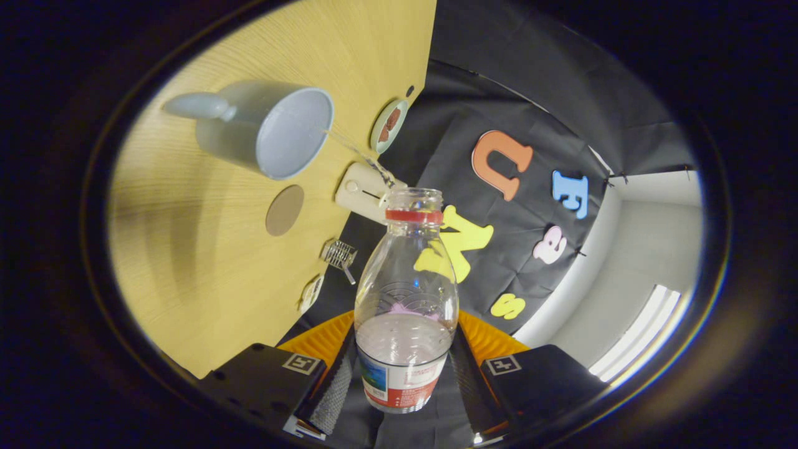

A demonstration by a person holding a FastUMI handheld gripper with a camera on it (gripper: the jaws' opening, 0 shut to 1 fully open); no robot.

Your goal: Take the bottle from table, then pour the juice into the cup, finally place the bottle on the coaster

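My gripper [402, 374] is shut on a clear plastic bottle [405, 293] with a red neck ring and no cap; both fingers press on its labelled lower part. The view is rolled hard, so the bottle is tipped toward the wooden table [187, 249]. A thin stream of liquid [358, 153] runs from the bottle's mouth toward a pale blue cup [268, 128] with a handle, which stands on the table beyond the bottle. A round brown coaster [285, 209] lies on the table between the cup and the bottle. Some clear liquid stays in the bottle near the fingers.
A small white box [361, 190] sits by the bottle's mouth at the table's far edge. A small dish [389, 125] holding something brown stands past the cup. A little wire rack [340, 254] and a small flat item [310, 293] lie along the same edge.
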